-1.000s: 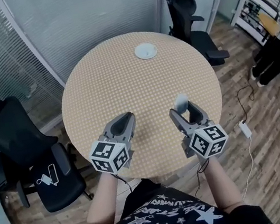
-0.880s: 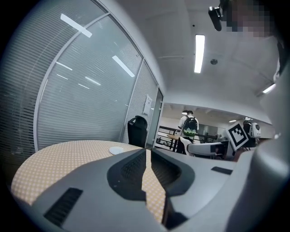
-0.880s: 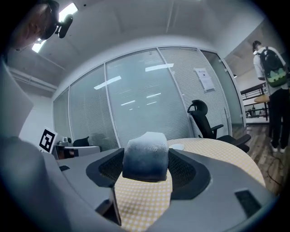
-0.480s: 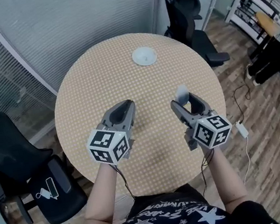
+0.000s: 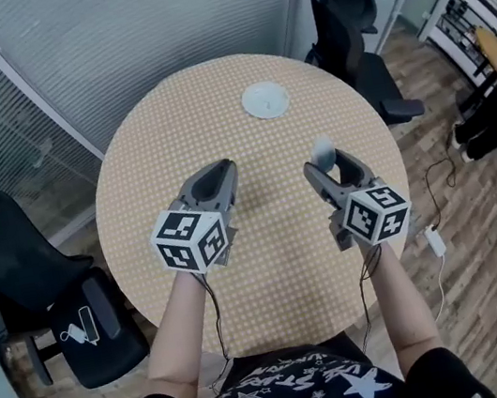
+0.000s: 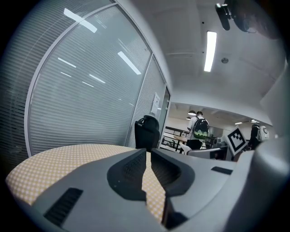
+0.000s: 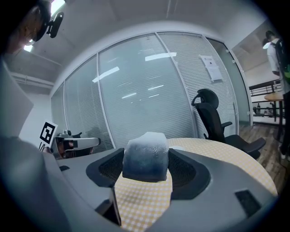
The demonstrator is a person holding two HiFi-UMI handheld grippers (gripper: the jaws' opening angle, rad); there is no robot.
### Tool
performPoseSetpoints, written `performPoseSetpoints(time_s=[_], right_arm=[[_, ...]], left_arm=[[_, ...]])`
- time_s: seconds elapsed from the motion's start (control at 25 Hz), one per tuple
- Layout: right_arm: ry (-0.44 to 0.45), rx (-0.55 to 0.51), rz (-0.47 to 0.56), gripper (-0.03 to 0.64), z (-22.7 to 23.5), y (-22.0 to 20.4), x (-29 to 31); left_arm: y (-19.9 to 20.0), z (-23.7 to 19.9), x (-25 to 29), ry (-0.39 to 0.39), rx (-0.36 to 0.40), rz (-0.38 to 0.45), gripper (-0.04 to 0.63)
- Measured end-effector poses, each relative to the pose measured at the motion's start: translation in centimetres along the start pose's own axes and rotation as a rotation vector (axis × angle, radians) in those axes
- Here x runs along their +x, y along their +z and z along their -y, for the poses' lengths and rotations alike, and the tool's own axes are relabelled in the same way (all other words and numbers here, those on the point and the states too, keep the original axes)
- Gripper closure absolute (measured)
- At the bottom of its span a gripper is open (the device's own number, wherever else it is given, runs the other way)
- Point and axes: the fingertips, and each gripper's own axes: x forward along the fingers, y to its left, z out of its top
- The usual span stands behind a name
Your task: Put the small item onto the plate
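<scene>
No readable text, brand or number anywhere. Print present but not legible:
- black-and-white square code patterns (no letters or digits) on the marker cube point(image 5: 189, 240) of the left tongs point(image 5: 221, 166) and on the marker cube point(image 5: 377, 214) of the right tongs point(image 5: 326, 161). One such code square also shows in each gripper view point(image 6: 236, 139) point(image 7: 46, 132).
- black shirt point(image 5: 293, 395) with white stars and a curved line of lettering, too blurred to read.
- paper sheet point(image 6: 155, 104) stuck on the glass wall, also seen from the right gripper view point(image 7: 209, 68). Its lines of print are too small to read.
</scene>
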Motion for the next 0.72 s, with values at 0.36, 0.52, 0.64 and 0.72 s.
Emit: performPoseSetpoints(time_s=[0.36, 0.52, 0.64, 0.72], right_arm=[[0.132, -0.037, -0.054, 0.310, 4.9, 0.8, 5.6], [0.166, -0.054, -0.064, 0.310, 6.5, 1.4, 8.3], [0.174, -0.051, -0.066, 0.310, 7.8, 1.9, 10.3], [0.172, -0.049, -0.067, 0.310, 8.5, 2.2, 11.6]], left_arm=[[-0.4, 0.4, 6.0, 0.123, -0.011, -0.006, 0.561], [0.3, -1.0, 8.2, 0.162, 0.006, -0.001, 0.561], [0.8, -2.5, 9.7, 0.189, 0.001, -0.005, 0.561], [1.0, -3.6, 10.6, 0.199, -0.003, -0.005, 0.561]])
